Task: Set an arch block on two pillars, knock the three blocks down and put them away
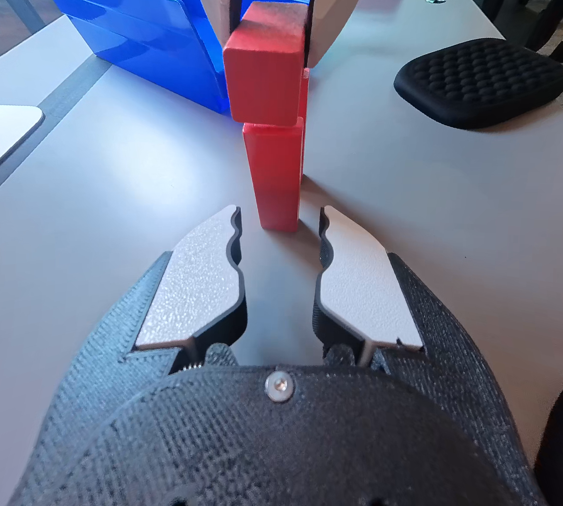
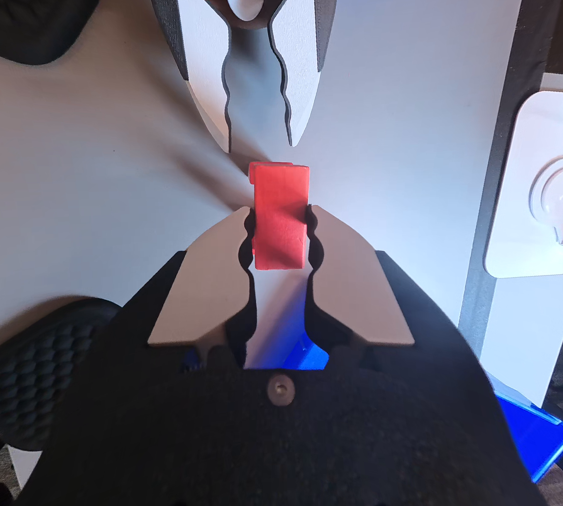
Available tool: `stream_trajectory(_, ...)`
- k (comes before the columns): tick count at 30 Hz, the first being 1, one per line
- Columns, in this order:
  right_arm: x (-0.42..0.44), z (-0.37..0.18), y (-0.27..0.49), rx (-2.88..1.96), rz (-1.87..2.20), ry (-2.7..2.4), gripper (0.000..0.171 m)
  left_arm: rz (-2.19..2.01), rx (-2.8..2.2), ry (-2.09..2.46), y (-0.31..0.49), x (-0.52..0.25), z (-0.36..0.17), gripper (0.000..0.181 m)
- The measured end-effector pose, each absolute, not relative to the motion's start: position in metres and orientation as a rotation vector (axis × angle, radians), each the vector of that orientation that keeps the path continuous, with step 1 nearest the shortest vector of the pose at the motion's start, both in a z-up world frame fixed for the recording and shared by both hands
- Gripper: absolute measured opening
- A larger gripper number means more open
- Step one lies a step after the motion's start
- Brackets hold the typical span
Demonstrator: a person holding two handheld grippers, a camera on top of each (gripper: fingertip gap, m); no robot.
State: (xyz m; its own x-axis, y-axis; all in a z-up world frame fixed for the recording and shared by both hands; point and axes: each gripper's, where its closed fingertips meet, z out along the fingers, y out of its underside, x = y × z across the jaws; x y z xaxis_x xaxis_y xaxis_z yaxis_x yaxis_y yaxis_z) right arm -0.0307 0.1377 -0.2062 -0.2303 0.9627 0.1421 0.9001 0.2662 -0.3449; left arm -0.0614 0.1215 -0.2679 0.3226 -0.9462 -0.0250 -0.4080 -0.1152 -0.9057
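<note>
Matt red painted blocks (image 1: 264, 86), glossy blue plastic bin (image 1: 137, 19), smooth grey table (image 1: 106, 186), dimpled black pad (image 1: 484, 83)

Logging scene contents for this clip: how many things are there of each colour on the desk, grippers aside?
Red blocks: 3, the arch block in the right gripper over near pillar and far pillar
Blue bins: 1
Black cushioned pads: 1
White trays: 1
Total: 6

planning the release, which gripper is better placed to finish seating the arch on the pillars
Right. The right gripper is already shut on the arch, holding it atop the near pillar. The left gripper is open and empty, low at that pillar's base.
</note>
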Motion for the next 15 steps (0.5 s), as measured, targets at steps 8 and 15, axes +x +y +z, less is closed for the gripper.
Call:
stream_trajectory(8, -0.03, -0.208, 0.138, -1.704, 0.269, -2.229, 0.033, -0.755, -1.687, 1.213, 0.118, -0.063, -0.264, 0.057)
stream_trajectory(15, -0.03, -0.208, 0.137, -1.697, 0.28, -2.229, 0.033, -0.731, -1.641, 1.149, 0.114, -0.064, -0.253, 0.06)
